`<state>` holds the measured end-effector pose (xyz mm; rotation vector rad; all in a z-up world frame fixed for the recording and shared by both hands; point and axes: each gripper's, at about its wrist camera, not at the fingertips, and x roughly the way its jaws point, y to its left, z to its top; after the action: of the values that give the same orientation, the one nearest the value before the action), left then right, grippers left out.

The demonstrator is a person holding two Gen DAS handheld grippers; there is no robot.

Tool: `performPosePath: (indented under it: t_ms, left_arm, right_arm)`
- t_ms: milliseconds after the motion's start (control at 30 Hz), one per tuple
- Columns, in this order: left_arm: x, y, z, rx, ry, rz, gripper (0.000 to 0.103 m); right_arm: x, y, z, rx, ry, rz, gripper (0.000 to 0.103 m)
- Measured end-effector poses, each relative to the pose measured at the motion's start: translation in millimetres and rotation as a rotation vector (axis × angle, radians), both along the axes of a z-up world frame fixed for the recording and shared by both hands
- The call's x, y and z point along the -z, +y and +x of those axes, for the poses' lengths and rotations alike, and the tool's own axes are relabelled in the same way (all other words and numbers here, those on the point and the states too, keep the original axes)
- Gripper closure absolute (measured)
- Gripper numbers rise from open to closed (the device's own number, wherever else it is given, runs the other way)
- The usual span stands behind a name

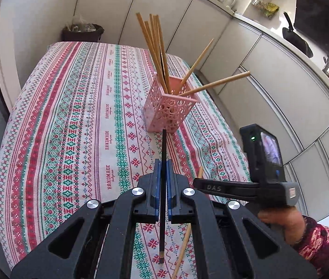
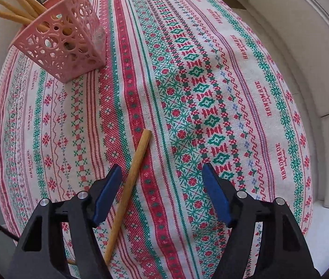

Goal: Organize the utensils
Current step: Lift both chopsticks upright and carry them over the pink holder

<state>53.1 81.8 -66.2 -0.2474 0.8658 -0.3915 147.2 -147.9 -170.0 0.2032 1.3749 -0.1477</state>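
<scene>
While the left gripper (image 1: 162, 179) pinches 1 black chopstick (image 1: 163, 162), the pink holder (image 1: 169, 109) stands ahead. Right gripper (image 2: 162, 181): spread, 1 wooden chopstick (image 2: 129, 186) beside its left finger (image 2: 107, 197).

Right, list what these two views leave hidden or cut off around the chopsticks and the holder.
- Left wrist view: the wooden chopstick on the tablecloth is partly covered by the left gripper and the right gripper's finger.
- Left wrist view: the black chopstick is partly hidden between the blue pads.
- Right wrist view: the pink holder and its chopstick tops are cut off by the frame edge.
- Right wrist view: the wooden chopstick's lower end disappears behind the right gripper.
</scene>
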Motion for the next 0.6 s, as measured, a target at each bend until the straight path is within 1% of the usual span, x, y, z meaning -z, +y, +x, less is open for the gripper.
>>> performPosePath:
  t_ms: [67,133,167,200,233,333,367,467,600]
  left_arm:
    - [-9.3,2.1,-3.6,0.006,-0.03,-0.018,0.1]
    - [-16.3,3.0,-4.8,-0.005,-0.052,-0.022,0.1]
    - [-16.1,1.0,-3.5,-0.011,-0.057,-0.025,0.1]
    - [-16.1,2.4,-3.5,-0.017,-0.062,-0.028,0.1]
    - [-11.8,2.4,-1.0,-0.024,-0.067,-0.031,0.1]
    - [-15.9,9.1,-3.1,-0.044,-0.095,-0.053,0.1]
    - [-18.9,10.2,-5.3,-0.046,-0.11,-0.056,0.1]
    - [-25.1,7.3,-12.7,-0.045,-0.155,-0.048,0.1]
    - [-30.1,-3.2,-21.4,-0.046,-0.221,-0.023,0.1]
  right_arm:
    - [1.0,7.1,5.5,0.019,-0.015,-0.035,0.032]
    - [-1.2,12.9,8.5,0.031,-0.057,-0.055,0.046]
    - [-3.7,16.3,9.1,0.022,-0.08,-0.051,0.077]
    - [-4.4,18.2,8.2,0.012,-0.087,-0.033,0.091]
    - [-4.3,17.7,6.1,0.016,-0.093,-0.013,0.092]
    - [-6.6,5.4,-11.0,0.034,-0.153,0.116,0.095]
    - [-13.2,0.9,-20.7,0.036,-0.199,0.131,0.095]
    - [-45.7,-2.6,-54.4,-0.037,-0.385,0.136,0.095]
    - [-94.0,-3.6,-90.9,-0.118,-0.568,0.164,0.095]
